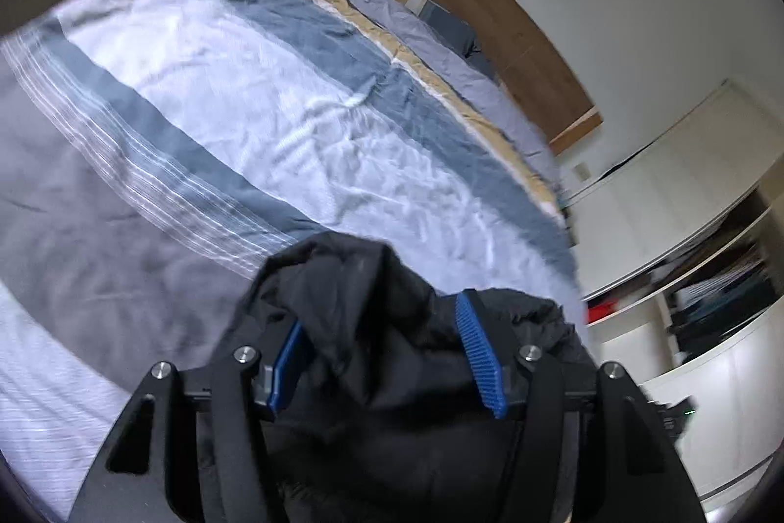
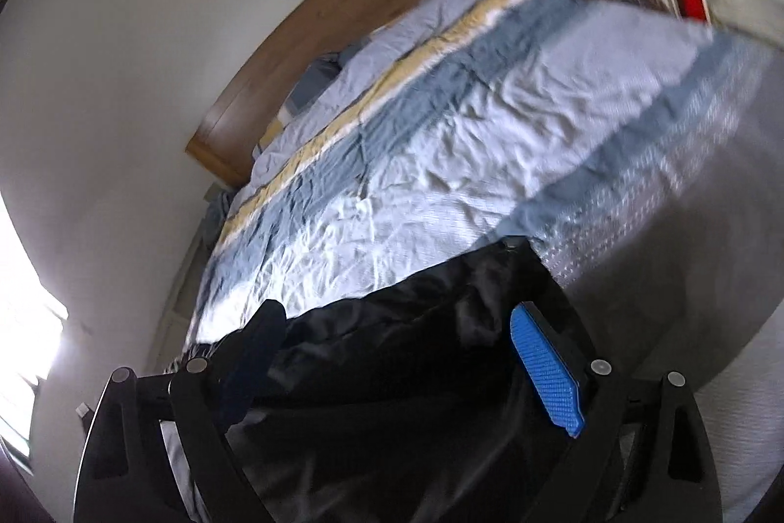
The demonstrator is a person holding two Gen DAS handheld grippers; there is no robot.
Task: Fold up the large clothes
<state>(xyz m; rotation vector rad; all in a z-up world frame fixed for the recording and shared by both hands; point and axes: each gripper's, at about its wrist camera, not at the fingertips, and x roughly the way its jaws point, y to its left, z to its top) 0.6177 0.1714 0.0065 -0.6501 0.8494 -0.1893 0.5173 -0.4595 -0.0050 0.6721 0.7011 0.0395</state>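
light: daylight, blown-out window [image 2: 24, 327] | blur: edges smeared | distortion: fisheye, dark corners

No legible text or labels anywhere.

My left wrist camera looks out along my left gripper [image 1: 387, 356], low and close over the near end of the bed [image 1: 304, 116], facing its far wooden headboard [image 1: 470, 8], which runs off to the right. My right wrist camera sits just as near behind my right gripper [image 2: 406, 356], facing the same bed [image 2: 465, 140] with the headboard [image 2: 313, 47] far left. Both views share the striped cover and headboard.
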